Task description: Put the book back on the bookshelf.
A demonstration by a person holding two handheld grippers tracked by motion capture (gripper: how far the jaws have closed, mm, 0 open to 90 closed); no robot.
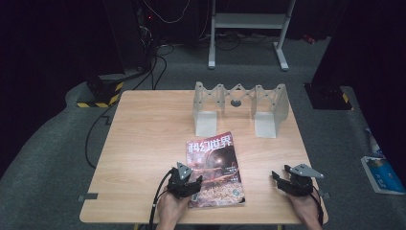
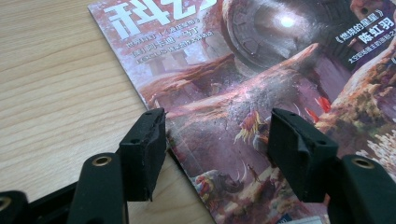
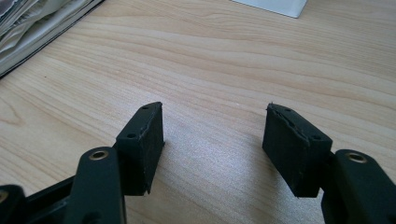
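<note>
Left gripper (image 2: 212, 135) is spread wide, grasping nothing, low over the near left edge of the magazine (image 2: 261, 88); one jaw over bare bench (image 2: 56, 84), the other over the cover. Right gripper (image 3: 212, 135) is also released, over bare wood, well apart. Magazine lies flat and closed, in front of the white rack (image 1: 239, 108). Likely approach stage: grasp and lift not yet done.
</note>
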